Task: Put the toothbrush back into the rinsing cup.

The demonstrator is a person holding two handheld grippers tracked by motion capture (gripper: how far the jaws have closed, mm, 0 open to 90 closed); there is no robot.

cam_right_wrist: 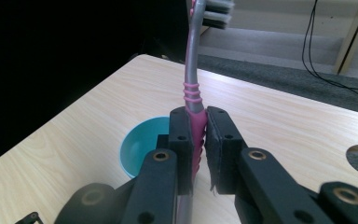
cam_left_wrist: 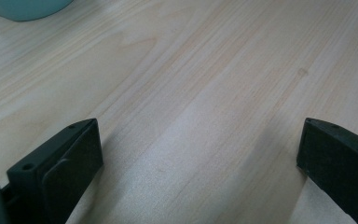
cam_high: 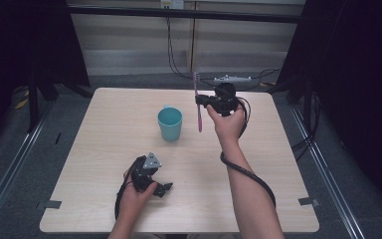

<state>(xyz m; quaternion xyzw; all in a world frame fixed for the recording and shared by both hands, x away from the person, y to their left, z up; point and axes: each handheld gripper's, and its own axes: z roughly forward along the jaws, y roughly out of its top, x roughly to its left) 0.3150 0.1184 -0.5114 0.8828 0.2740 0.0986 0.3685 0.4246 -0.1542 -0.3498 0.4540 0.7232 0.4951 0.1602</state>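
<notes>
Above the pale worktop [cam_high: 129, 124], an unbranded pink toothbrush [cam_right_wrist: 193, 93] is clamped upright by the right gripper [cam_right_wrist: 199, 135] beside the cup [cam_high: 170, 123]; left gripper [cam_left_wrist: 198, 154] fingers are held apart.

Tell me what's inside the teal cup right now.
Nothing visible inside the teal cup; the right gripper holds the toothbrush upright outside it. Its black jaws cover part of the cup's interior.

Toothbrush [cam_right_wrist: 195, 93] head cropped by top edge; handle bottom hidden behind jaws.
</notes>
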